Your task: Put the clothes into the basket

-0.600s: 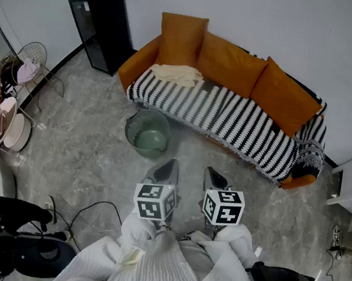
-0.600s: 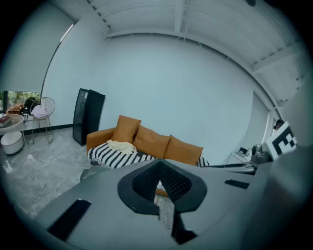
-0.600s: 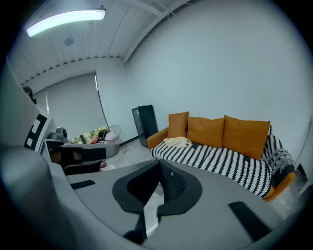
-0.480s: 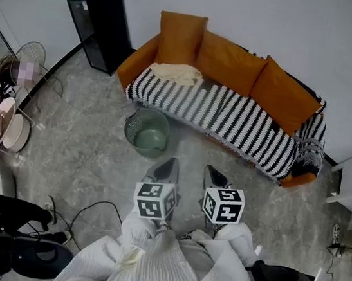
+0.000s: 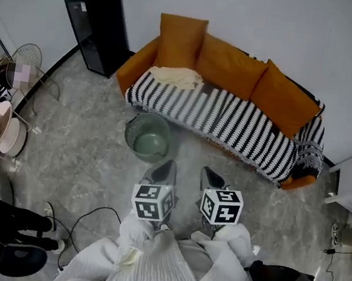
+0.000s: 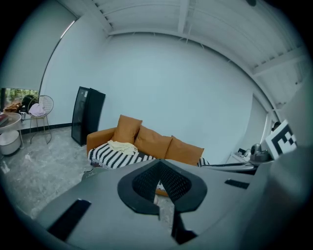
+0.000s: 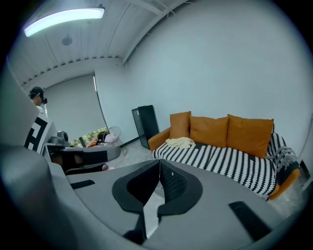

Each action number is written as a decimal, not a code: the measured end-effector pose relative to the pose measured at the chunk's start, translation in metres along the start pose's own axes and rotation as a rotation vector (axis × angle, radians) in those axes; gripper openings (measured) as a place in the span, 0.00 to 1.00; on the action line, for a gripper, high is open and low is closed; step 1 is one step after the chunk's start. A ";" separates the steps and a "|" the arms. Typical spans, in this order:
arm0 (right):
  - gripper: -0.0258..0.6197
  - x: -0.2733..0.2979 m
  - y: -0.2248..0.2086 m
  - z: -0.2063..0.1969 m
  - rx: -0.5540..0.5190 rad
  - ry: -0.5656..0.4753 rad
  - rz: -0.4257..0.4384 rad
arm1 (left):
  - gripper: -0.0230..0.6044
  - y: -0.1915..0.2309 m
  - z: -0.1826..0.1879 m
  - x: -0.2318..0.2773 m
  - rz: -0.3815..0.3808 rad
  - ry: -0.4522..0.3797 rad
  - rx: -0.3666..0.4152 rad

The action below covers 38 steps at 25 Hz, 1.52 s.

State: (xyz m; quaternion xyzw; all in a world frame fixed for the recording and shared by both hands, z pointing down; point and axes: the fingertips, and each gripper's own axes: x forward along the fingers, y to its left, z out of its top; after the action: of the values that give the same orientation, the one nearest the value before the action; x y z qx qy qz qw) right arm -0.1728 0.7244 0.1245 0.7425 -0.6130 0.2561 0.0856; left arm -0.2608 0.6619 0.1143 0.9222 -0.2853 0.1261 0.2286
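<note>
Clothes [image 5: 175,76]: one cream heap on the left end of the sofa [image 5: 230,121], lying on its black-and-white striped cover just in front of an orange cushion [image 5: 180,40]. Basket [image 5: 148,136], green and round, stands on the grey floor [image 5: 84,149] just in front of that same sofa end, near the clothes but not touching them.

Left tool [image 5: 164,169] and right tool [image 5: 212,177] are side by side low in the head view, pointing at the sofa, short of the basket. Each tool's jaws are closed, pads meeting at the tips. Marker cubes [image 5: 153,201] on both show black-and-white square patterns.

Black cabinet [image 5: 100,25] stands by the wall left of the sofa; the small label on its top is too small to read.
</note>
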 end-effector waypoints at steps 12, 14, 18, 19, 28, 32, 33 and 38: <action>0.08 0.035 0.013 0.008 0.016 0.031 -0.076 | 0.04 0.044 0.010 0.016 -0.032 0.030 0.004; 0.08 0.040 0.009 0.008 0.018 0.040 -0.085 | 0.04 0.047 0.010 0.023 -0.031 0.030 0.001; 0.08 0.058 0.000 0.014 0.013 0.063 -0.087 | 0.04 0.056 0.016 0.040 -0.019 0.028 -0.013; 0.08 0.065 -0.003 0.017 0.010 0.068 -0.085 | 0.04 0.058 0.019 0.045 -0.014 0.028 -0.017; 0.08 0.137 -0.038 0.057 -0.017 0.097 -0.016 | 0.04 0.080 0.049 0.109 0.069 0.009 -0.055; 0.08 0.169 -0.064 0.082 -0.041 0.112 0.014 | 0.04 0.087 0.068 0.148 0.108 -0.003 -0.082; 0.08 0.177 -0.073 0.089 -0.042 0.114 0.018 | 0.04 0.087 0.073 0.159 0.115 -0.004 -0.085; 0.08 0.211 -0.116 0.117 -0.043 0.121 0.030 | 0.04 0.080 0.097 0.212 0.132 -0.005 -0.082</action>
State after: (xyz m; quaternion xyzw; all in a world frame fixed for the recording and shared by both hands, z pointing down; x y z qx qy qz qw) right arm -0.0054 0.5165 0.1484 0.7144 -0.6230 0.2888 0.1345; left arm -0.1270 0.4564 0.1356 0.8915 -0.3511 0.1270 0.2564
